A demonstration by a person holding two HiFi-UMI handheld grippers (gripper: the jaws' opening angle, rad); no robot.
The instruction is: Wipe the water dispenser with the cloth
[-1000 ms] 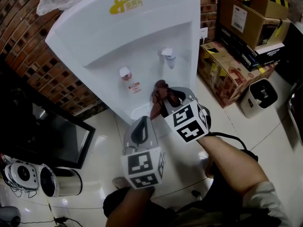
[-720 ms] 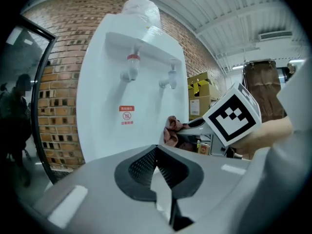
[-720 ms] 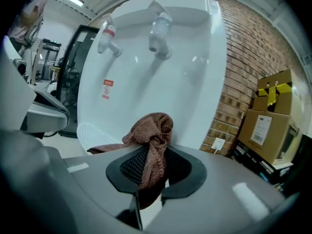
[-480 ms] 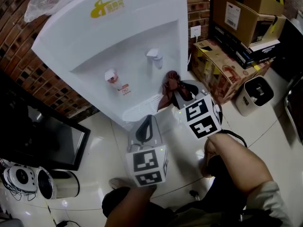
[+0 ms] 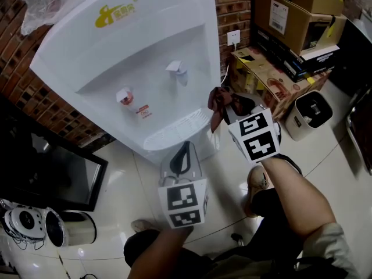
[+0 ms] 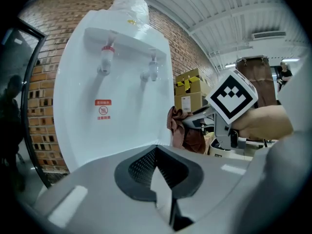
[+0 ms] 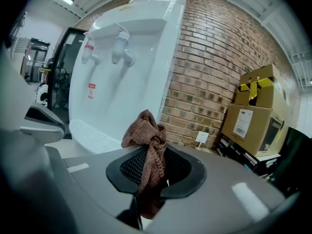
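Note:
The white water dispenser [image 5: 145,45] stands against a brick wall, with a red tap [image 5: 123,95], a pale tap [image 5: 177,70] and a drip tray [image 5: 174,129]. My right gripper [image 5: 225,106] is shut on a bunched brown cloth [image 5: 217,100], held at the dispenser's right front edge, beside the tray. In the right gripper view the cloth [image 7: 146,135] sticks up between the jaws, the dispenser [image 7: 126,72] to its left. My left gripper [image 5: 184,151] hangs below the tray, shut and empty; its view shows the dispenser front [image 6: 122,106] and the cloth [image 6: 175,126].
Cardboard boxes [image 5: 290,16] are stacked at the right by the wall, with a socket [image 5: 233,38] behind them. A small white bin [image 5: 311,112] stands on the floor at the right. A black panel [image 5: 52,173] and a metal canister [image 5: 75,225] are at the left.
My right gripper has carried the cloth rightwards, from in front of the drip tray to the dispenser's right edge. The left gripper has shifted a little.

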